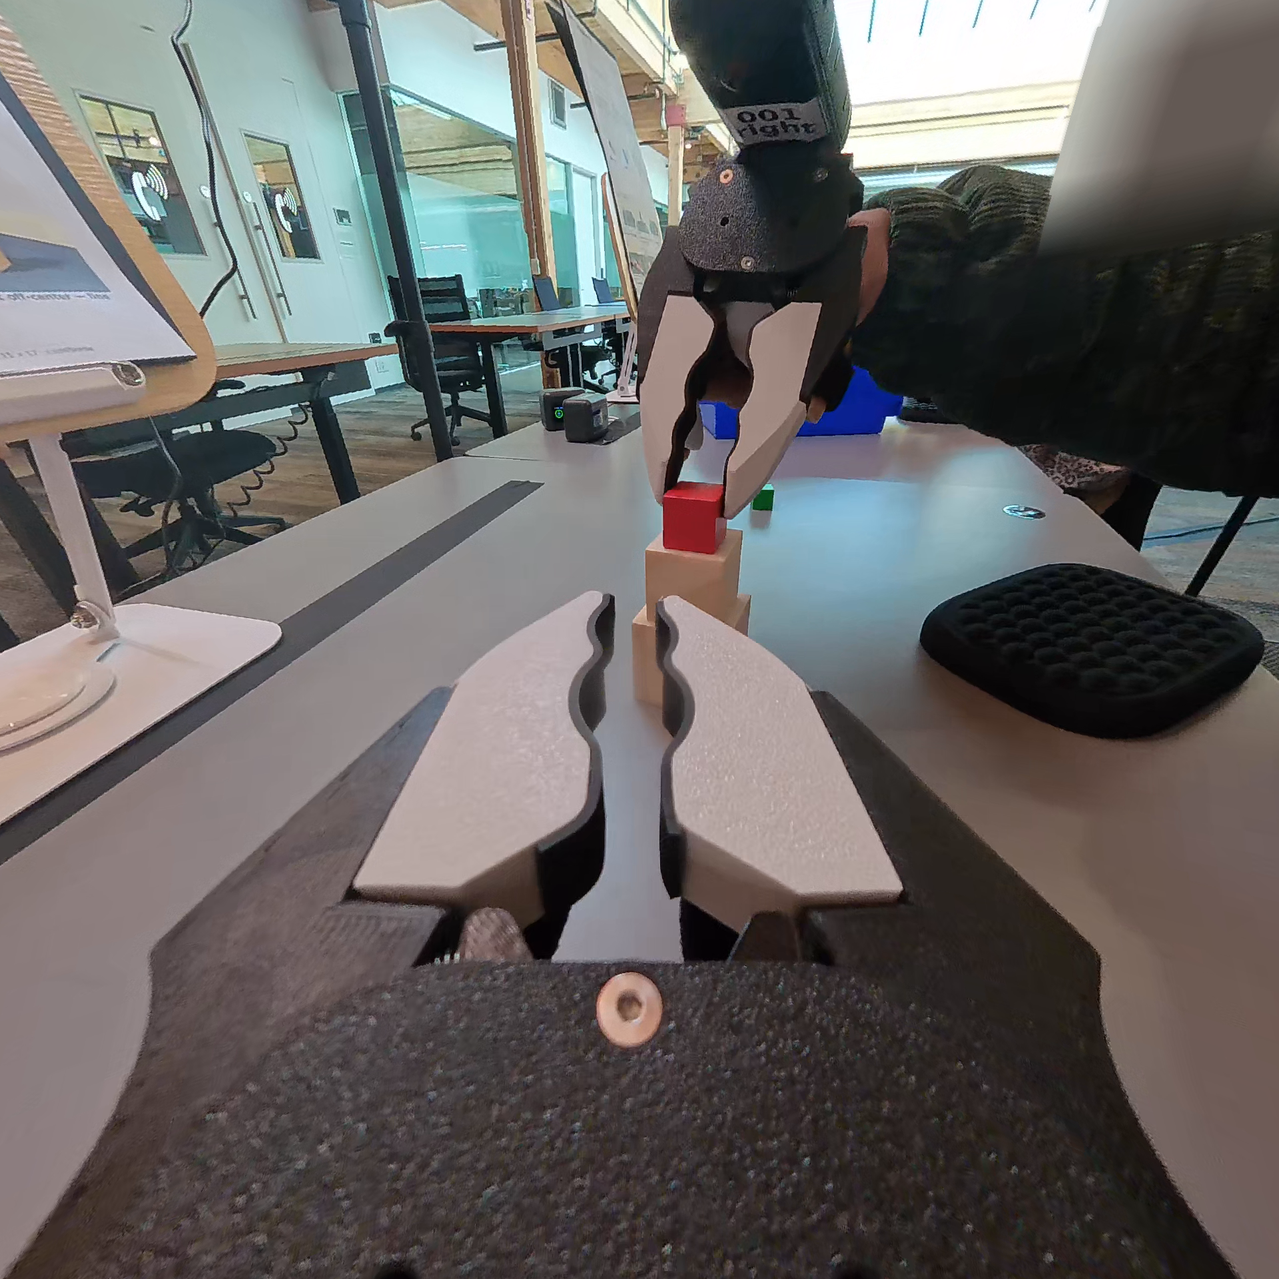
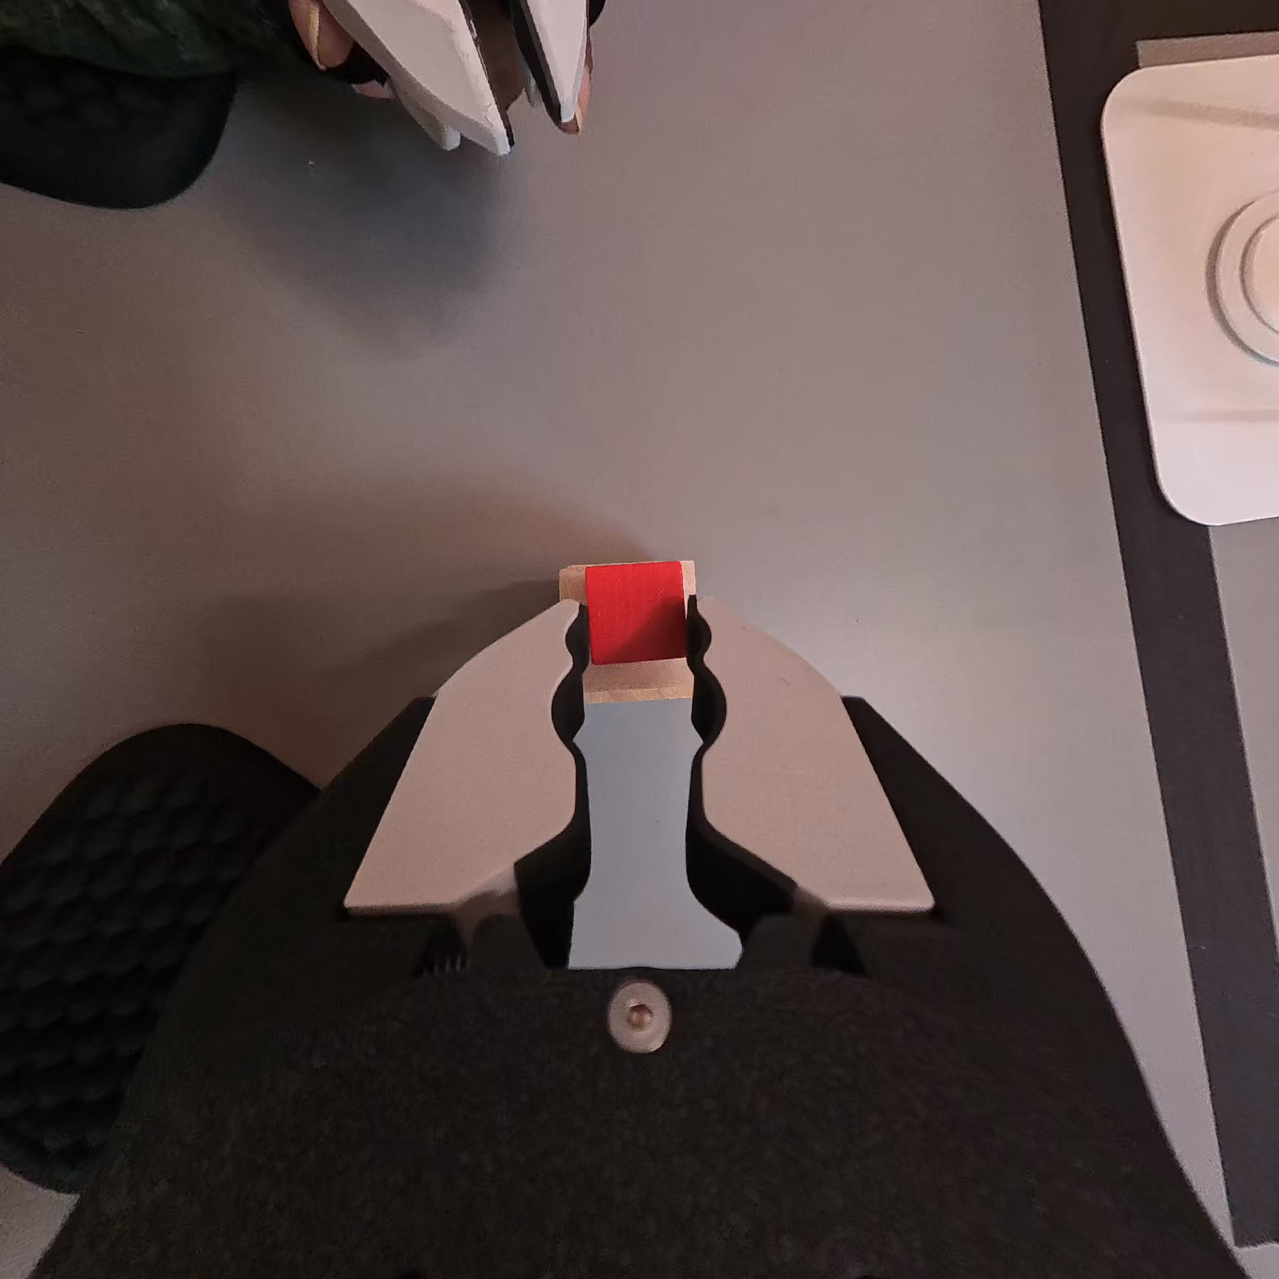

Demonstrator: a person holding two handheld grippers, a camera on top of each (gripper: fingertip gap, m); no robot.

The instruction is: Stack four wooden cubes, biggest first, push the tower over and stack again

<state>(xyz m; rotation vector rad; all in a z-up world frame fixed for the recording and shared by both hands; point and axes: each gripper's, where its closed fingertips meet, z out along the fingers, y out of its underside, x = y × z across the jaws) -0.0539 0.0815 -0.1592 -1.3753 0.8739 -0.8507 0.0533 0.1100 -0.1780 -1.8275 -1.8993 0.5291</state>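
Red cube (image 1: 693, 518) atop a two-block wooden stack (image 1: 692, 595).
Right gripper (image 2: 635, 609) jaws clamped the cube; left gripper (image 1: 633, 616) near the stack's base, jaws narrowly apart, held nothing.

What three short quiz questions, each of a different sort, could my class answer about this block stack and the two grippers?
1. True or false: a green cube tops the stack.
2. What does the right gripper grip? A) red cube B) black pad C) nothing
3. Fill in: the red cube rests on ___ stacked wooden blocks.

Key: 1 false: it lies apart on the table. 2 A. 3 two.
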